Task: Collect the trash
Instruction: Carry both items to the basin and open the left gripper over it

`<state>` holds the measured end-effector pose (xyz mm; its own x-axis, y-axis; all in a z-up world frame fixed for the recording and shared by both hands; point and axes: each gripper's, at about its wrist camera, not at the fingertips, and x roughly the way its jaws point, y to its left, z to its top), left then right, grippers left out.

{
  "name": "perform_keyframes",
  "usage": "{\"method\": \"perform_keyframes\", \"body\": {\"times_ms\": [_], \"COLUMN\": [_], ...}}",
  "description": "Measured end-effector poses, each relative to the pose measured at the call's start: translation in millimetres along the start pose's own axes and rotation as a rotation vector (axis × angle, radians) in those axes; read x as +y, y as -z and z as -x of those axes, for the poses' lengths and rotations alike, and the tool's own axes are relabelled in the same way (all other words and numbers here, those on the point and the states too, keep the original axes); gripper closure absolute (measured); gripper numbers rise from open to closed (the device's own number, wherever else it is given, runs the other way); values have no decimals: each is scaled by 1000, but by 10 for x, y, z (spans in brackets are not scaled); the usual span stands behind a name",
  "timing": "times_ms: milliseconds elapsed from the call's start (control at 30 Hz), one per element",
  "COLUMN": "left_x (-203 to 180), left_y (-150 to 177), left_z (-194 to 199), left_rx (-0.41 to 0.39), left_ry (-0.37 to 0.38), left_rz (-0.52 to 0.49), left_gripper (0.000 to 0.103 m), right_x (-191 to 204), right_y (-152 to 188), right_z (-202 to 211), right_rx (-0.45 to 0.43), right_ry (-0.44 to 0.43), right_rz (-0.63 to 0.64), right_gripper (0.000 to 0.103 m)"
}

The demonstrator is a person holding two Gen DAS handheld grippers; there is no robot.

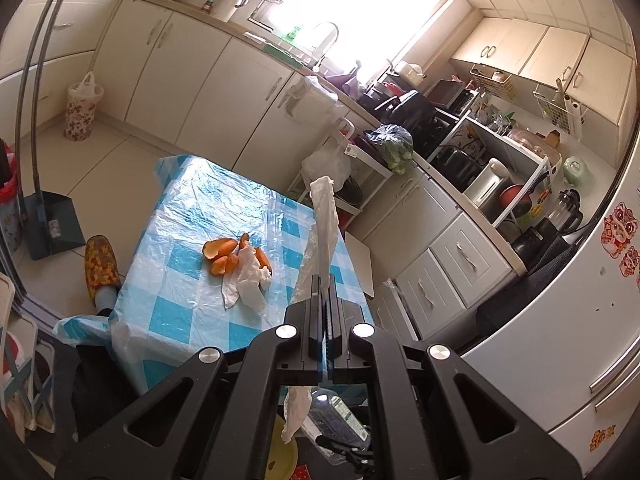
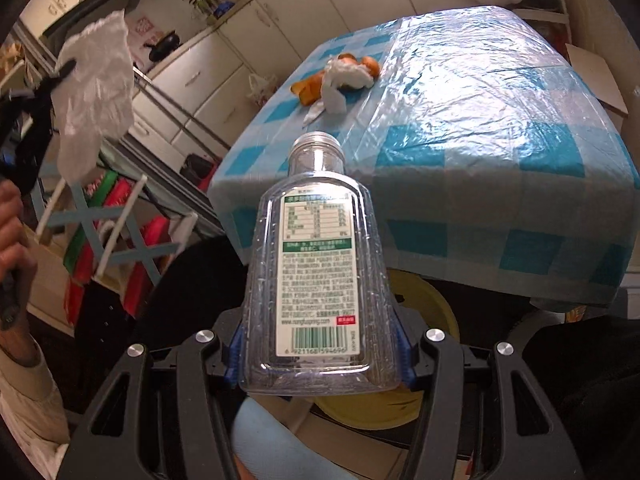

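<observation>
My left gripper [image 1: 325, 280] is shut on a thin white plastic bag [image 1: 325, 216], which stands up past the fingertips and hangs below them. From the right wrist view the same bag [image 2: 98, 92] dangles at the far left from that gripper. My right gripper [image 2: 320, 344] is shut on an empty clear plastic bottle [image 2: 318, 264], uncapped, its label facing me. On the blue-checked table [image 1: 172, 312] lie orange peels [image 1: 220, 254] and a crumpled white tissue [image 1: 250, 280]; they show as peels [image 2: 310, 84] and tissue [image 2: 344, 76] in the right wrist view.
A yellow-lidded bin [image 2: 424, 300] sits low beside the table [image 2: 500, 160]. A person's slippered foot [image 1: 102, 266] and a dustpan [image 1: 56, 224] are on the floor at left. Kitchen cabinets [image 1: 224, 92] and a fridge [image 1: 580, 320] surround the table. A folding stool [image 2: 116, 224] stands left.
</observation>
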<state>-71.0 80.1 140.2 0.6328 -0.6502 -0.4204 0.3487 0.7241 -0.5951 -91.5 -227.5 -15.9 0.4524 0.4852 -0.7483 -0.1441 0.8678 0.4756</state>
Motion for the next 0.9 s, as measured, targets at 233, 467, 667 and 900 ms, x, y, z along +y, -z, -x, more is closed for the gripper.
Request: {"method": "perform_keyframes", "body": {"times_ms": [233,467,667,900], "left_x": [-47,-39,3,26], "left_y": [81,123,261,424], "left_z": [18,30,-12,-82], "left_rx": [8,14,39,78], "left_ry": [15,20,14,17], "left_rz": [-6,-3,0,4], "left_gripper": [101,101,101,101], "right_x": [225,266,176,33], "right_y": [118,199,153,82], "right_z": [-298,-446,-208,155], "right_rx": [77,118,-7,-193], "right_ry": [121,211,203,213], "right_rz": [153,213,152,48], "right_gripper": [47,39,34,29]}}
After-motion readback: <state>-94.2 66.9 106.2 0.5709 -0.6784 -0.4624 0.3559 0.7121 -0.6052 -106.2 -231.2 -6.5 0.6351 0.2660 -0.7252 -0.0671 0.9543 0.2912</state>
